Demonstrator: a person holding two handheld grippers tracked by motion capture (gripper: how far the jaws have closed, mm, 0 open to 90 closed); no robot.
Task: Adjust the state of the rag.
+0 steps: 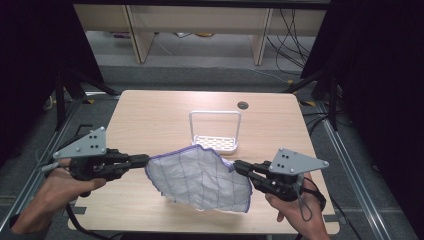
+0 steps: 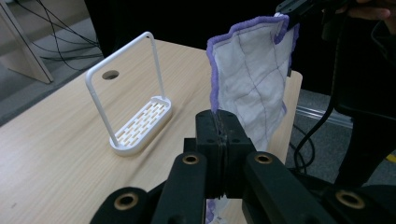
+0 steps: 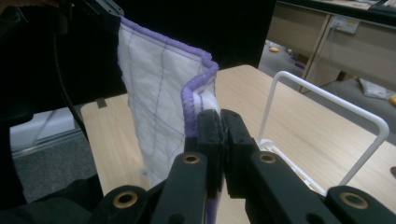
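Two claws, left claw (image 1: 144, 161) and right claw (image 1: 238, 166), each pinch one cloth (image 1: 200, 177); one rack (image 1: 215, 131) behind.

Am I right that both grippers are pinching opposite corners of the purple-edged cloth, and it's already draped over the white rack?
Not quite. Both the left gripper and the right gripper do pinch opposite corners of the cloth, but it is not draped over the white rack. The high view shows it hanging between the grippers, in front of the rack, whose bar is bare.

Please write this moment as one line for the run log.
left hand-held gripper: shut on cloth | right hand-held gripper: shut on cloth | cloth: hanging between them | white rack: behind
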